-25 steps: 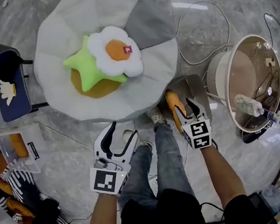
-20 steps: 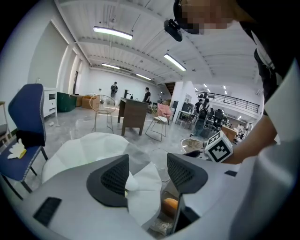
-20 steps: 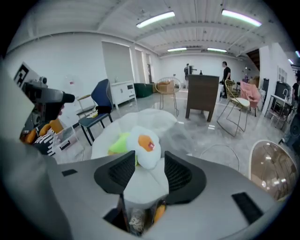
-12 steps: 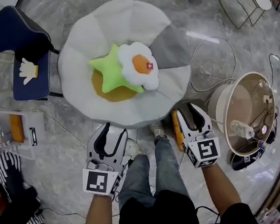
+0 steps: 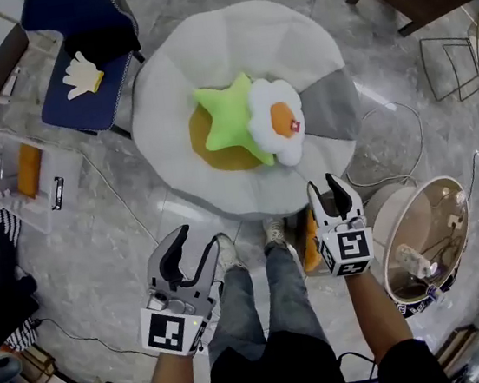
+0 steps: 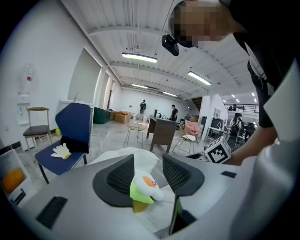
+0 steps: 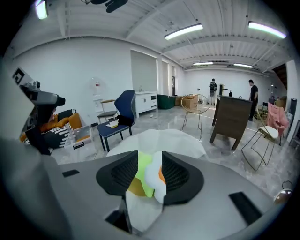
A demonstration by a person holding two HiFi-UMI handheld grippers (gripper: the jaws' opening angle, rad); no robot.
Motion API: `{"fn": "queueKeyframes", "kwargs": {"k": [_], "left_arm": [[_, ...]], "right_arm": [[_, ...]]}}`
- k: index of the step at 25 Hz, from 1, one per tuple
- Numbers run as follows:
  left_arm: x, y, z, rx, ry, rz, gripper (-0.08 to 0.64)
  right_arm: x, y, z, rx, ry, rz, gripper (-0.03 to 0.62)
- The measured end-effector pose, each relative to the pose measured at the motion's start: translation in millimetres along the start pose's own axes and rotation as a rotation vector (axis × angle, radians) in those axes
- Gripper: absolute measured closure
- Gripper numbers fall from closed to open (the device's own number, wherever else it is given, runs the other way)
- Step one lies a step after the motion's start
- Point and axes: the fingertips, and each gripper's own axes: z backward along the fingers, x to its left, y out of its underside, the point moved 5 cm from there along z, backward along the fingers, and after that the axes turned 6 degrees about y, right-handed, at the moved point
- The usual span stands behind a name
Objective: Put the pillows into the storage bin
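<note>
Pillows (image 5: 228, 119) lie heaped at the middle of the floor cushion (image 5: 203, 51), ahead of me. The fried-egg pillow (image 5: 276, 124) is nearest my right gripper (image 5: 324, 185), with my left gripper (image 5: 192, 243) farther off. Both sets of fingers (image 6: 119, 177) stand apart, just narrowed, with nothing between them.

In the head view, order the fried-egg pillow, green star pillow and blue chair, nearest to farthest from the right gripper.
From the right gripper, its empty jaws having just closed further:
1. Fried-egg pillow, just ahead.
2. Green star pillow, left of the egg.
3. Blue chair, far upper left.
</note>
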Motion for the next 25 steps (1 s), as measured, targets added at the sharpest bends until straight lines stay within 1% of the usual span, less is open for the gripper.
{"fn": "queueKeyframes", "kwargs": {"k": [4,8,10,14,16,19,24,25], "left_arm": [[14,15,2,-0.001,-0.074,0.052,0.356],[23,34,-2,0.005,-0.129,0.098,0.356],[26,45,-7,0.012,-0.157,0.126,0.356],[28,66,-13,0.035,-0.211,0.188,0.356],[31,79,-14,0.062,-0.235,0.22,0.356],[30,97,-11,0.122,-0.279,0.287,0.356],[38,123,-2,0.154,-0.341,0.332,0.356],[39,128,-1,0.155,-0.349,0.339,0.356]], "right_arm": [[11,14,-49,0.081,-0.05,0.052,0.411],[20,33,-104,0.163,-0.077,0.101,0.397],[25,44,-130,0.206,-0.093,0.144,0.393],[39,75,-176,0.308,-0.152,0.244,0.371],[43,93,-201,0.351,-0.166,0.296,0.356],[47,113,-227,0.406,-0.175,0.336,0.347],[51,142,-263,0.45,-0.153,0.382,0.325],[52,146,-270,0.453,-0.136,0.394,0.304]]}}
